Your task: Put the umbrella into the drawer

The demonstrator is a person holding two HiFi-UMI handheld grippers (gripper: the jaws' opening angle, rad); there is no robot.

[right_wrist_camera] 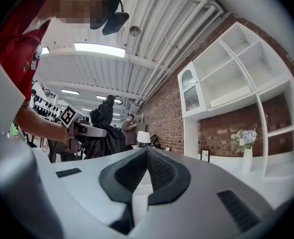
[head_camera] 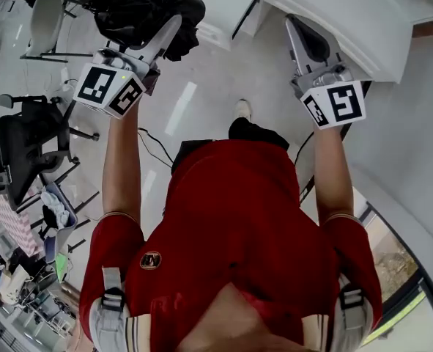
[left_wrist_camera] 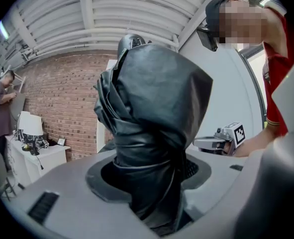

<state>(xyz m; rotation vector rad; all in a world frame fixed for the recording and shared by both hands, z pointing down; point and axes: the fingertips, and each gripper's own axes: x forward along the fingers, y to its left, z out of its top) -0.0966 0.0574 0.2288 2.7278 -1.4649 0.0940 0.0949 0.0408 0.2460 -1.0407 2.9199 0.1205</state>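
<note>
Both arms outstretched; left gripper [head_camera: 170,28] clamps umbrella [head_camera: 141,9]; right gripper [head_camera: 293,26] jaws together, empty.

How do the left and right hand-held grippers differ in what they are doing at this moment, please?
The left hand-held gripper is shut on the folded black umbrella; the right hand-held gripper has its jaws together on nothing. In the head view the left hand-held gripper leans rightward, the right hand-held gripper leftward. Both are grey and carry a marker cube.
</note>
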